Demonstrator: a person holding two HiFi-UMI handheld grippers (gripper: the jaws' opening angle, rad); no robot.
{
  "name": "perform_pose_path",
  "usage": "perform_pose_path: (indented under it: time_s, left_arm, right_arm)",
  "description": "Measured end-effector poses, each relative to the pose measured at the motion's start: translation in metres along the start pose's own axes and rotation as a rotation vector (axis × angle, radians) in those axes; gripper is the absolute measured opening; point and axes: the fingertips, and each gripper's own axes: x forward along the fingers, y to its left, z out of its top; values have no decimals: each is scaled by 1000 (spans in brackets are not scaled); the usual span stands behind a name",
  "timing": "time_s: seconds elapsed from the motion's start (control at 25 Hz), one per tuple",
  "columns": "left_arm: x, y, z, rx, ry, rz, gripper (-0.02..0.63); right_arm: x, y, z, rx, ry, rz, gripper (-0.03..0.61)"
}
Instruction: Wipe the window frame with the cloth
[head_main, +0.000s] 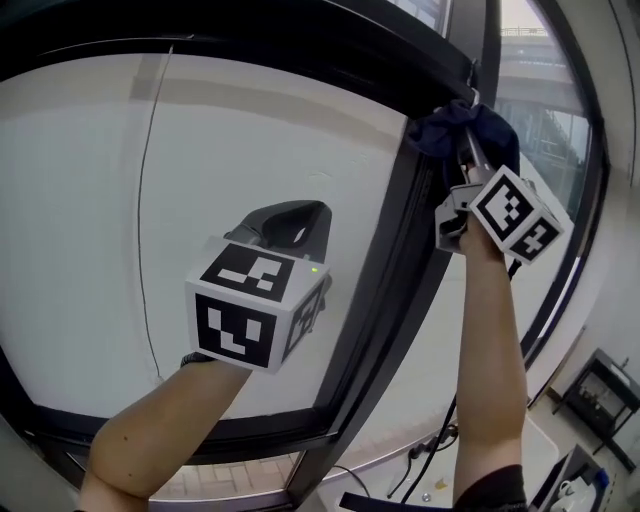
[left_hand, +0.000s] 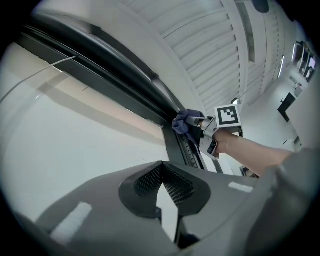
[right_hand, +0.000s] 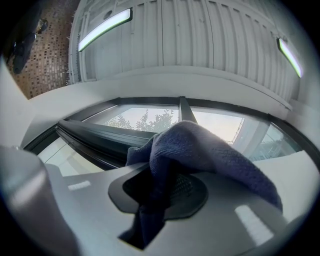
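Note:
A dark blue cloth (head_main: 452, 122) is pressed against the upper corner of the black window frame (head_main: 392, 262), where the upright bar meets the top rail. My right gripper (head_main: 468, 140) is raised to that corner and shut on the cloth (right_hand: 205, 150), which bunches over its jaws and hides the fingertips. My left gripper (head_main: 290, 222) hovers lower, in front of the white pane left of the upright bar, shut with nothing between its jaws. In the left gripper view the cloth (left_hand: 185, 121) and the right gripper (left_hand: 200, 121) show against the frame (left_hand: 125, 75).
A thin cord (head_main: 147, 200) hangs down the white pane (head_main: 90, 220) at the left. Cables (head_main: 432, 455) lie below the sill. A dark cart (head_main: 600, 392) stands at the lower right. Ceiling strip lights (right_hand: 102, 29) run overhead.

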Motion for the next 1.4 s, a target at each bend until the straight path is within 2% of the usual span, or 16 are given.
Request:
perform_pose_path:
  time_s: [0.24,0.36,0.48,0.64,1.16,1.4]
  left_arm:
    - [3,-9,-39,-2,38,50,-6]
    - [4,-15,-58,2,70,65,-6]
    - [3,-22,-69,16,82,82,-6]
    - [-4,-31,-78,-13,76,88,-6]
    - [-29,-46,-119,-73,64,140,-6]
    - [-40,-57,-137,-75,81,134,-6]
  right_arm:
    - [-11,22,-15,-114,20,97,64]
    - [-18,27,-25,-142,10,96,64]
    - [-25,23,-29,-99,-5,113,64]
    - [-39,23,-42,-50,14,150,64]
    - [-78,34,-78,-96,10,151,64]
    - [-96,36,-96,-75,3,152,64]
